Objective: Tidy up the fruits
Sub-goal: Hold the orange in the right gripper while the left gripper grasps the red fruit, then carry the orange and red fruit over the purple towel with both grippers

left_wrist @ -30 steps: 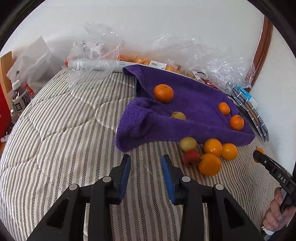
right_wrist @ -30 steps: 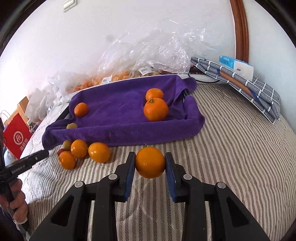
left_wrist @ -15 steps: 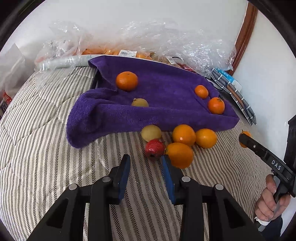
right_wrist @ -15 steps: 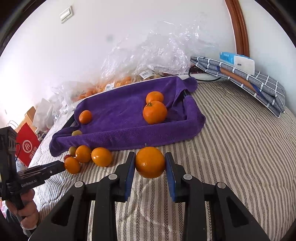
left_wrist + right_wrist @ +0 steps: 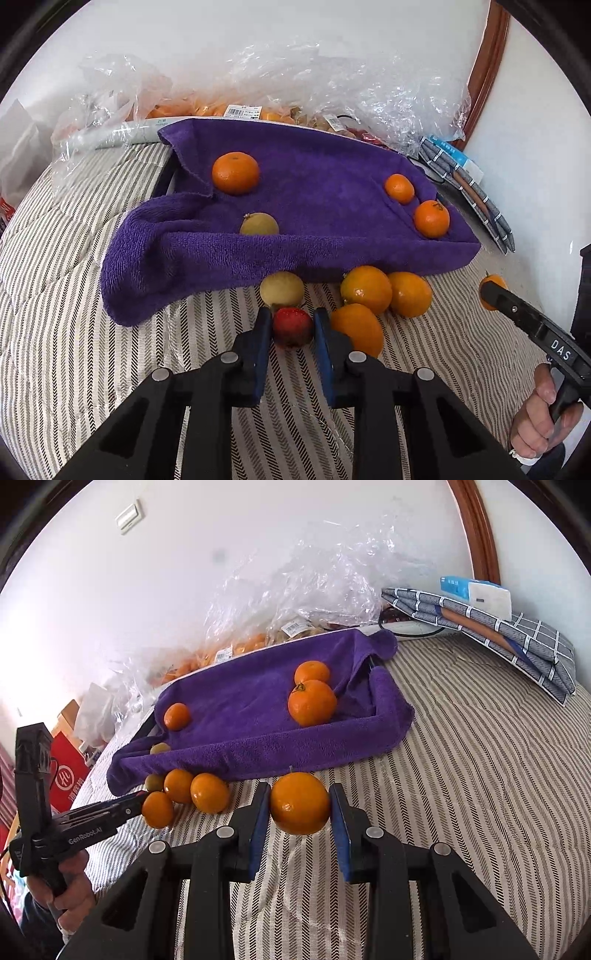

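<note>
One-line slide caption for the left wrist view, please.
Left gripper shut on a small red fruit beside loose oranges, below the purple towel.

deep-pile, matt purple terry towel (image 5: 332, 206); woven herringbone-striped bed cover (image 5: 62, 332), slightly rough; crinkled, glossy clear plastic bags (image 5: 332, 81); glossy, dimpled peel on held orange (image 5: 300, 803); shiny red strawberry (image 5: 291, 326); matt black plastic left gripper (image 5: 290, 328), smooth blue pads; varnished wooden frame (image 5: 476, 531).

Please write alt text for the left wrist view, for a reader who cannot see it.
The left gripper is shut on a small red fruit on a striped bedcover, beside three oranges and a yellow-green fruit. Behind them, a purple towel holds three more oranges and another yellow-green fruit.
</note>
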Action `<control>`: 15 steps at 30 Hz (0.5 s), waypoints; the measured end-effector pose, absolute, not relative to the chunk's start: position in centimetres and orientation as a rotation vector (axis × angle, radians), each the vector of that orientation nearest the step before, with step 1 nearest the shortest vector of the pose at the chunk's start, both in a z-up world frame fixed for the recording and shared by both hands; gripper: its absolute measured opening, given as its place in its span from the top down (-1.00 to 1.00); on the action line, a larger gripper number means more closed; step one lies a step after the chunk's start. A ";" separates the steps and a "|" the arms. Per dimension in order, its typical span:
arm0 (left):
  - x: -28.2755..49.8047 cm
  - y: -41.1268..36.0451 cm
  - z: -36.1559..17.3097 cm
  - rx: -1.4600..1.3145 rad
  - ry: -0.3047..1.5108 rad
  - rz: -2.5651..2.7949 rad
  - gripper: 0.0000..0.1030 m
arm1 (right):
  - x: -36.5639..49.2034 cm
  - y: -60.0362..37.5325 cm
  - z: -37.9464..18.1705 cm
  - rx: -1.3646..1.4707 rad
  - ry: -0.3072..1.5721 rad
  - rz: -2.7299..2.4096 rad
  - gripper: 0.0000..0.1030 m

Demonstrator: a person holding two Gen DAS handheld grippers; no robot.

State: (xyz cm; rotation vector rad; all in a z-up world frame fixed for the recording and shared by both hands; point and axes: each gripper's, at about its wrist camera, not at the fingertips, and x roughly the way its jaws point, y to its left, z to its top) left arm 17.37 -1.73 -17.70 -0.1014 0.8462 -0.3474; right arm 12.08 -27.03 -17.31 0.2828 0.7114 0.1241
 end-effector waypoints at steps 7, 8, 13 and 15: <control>17.1 0.3 -17.2 -0.202 0.800 -0.314 0.57 | 12.0 -26.5 -17.1 0.243 0.712 0.111 0.38; 17.1 0.5 -17.1 -0.211 0.794 -0.308 0.57 | 12.0 -26.2 -17.0 0.227 0.712 0.109 0.38; 17.1 1.1 -16.7 -0.213 0.766 -0.268 0.57 | 11.8 -25.2 -15.4 0.199 0.686 0.146 0.38; 17.1 1.3 -16.5 -0.226 0.766 -0.274 0.57 | 12.2 -25.1 -14.8 0.189 0.678 0.153 0.38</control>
